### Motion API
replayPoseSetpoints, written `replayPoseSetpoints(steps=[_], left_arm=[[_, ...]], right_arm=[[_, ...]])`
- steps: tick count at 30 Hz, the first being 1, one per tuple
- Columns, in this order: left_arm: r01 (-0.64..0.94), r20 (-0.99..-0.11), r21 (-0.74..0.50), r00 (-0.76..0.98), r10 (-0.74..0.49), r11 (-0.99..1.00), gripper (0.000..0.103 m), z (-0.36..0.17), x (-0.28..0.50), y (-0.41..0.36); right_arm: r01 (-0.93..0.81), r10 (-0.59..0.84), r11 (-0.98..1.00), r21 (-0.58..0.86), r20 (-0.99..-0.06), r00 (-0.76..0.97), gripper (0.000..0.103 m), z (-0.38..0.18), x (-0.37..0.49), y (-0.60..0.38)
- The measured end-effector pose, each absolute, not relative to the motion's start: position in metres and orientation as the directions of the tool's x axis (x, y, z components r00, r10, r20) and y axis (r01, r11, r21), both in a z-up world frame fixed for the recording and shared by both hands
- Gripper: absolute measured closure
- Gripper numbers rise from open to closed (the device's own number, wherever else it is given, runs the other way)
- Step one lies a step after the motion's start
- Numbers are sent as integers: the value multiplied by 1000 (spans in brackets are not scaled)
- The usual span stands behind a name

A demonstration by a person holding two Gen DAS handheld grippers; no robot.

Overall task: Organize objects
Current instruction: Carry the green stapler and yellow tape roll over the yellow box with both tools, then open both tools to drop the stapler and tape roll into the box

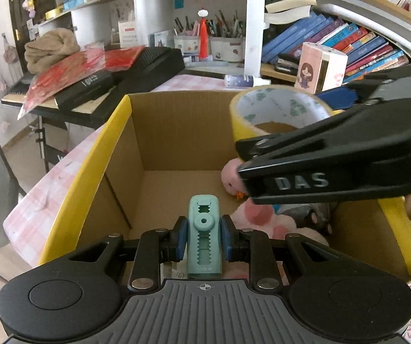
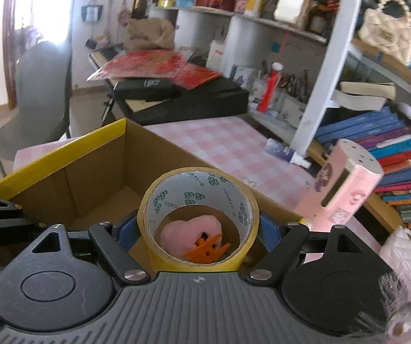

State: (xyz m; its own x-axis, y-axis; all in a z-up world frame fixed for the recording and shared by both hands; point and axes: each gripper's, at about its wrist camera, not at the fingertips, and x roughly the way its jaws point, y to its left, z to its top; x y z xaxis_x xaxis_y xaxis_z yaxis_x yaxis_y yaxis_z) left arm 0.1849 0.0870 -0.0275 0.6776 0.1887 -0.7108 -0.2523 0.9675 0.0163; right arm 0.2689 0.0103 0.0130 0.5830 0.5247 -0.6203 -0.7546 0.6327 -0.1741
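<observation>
My left gripper [image 1: 204, 236] is shut on a mint-green correction tape dispenser [image 1: 204, 238], held upright over the open cardboard box with yellow-edged flaps [image 1: 90, 172]. My right gripper [image 2: 199, 229] is shut on a yellow roll of tape [image 2: 198, 218], its blue pads pressing both sides, also over the box [image 2: 62, 157]. In the left wrist view the roll [image 1: 274, 114] hangs at the upper right with the right gripper's black body [image 1: 334, 166] below it. A pink plush toy [image 1: 257, 215] lies on the box floor; through the roll's hole I see the plush [image 2: 194, 229] with its orange feet.
The box stands on a pink checked tablecloth [image 2: 228, 143]. A pink carton [image 2: 346, 183] stands at the right near rows of books [image 2: 400, 154]. A black keyboard piled with red sheets [image 1: 96, 74] lies behind. A grey chair [image 2: 39, 91] is at the left.
</observation>
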Motion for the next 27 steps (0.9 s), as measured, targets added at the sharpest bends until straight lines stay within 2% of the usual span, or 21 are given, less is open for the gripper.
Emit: replayPoseSetpoints(steps=[8, 14, 27], left_arm=[[-264, -708, 21, 677, 201, 964, 76, -27, 183, 86], [-294, -692, 9, 688, 218, 956, 53, -22, 175, 88], [-273, -636, -12, 745, 203, 962, 28, -6, 153, 86]], right_arm=[[-800, 503, 576, -171, -697, 511, 22, 2, 284, 34], [-816, 481, 554, -167, -736, 477, 22, -3, 290, 43], [-798, 482, 581, -159, -723, 495, 20, 7, 281, 37]])
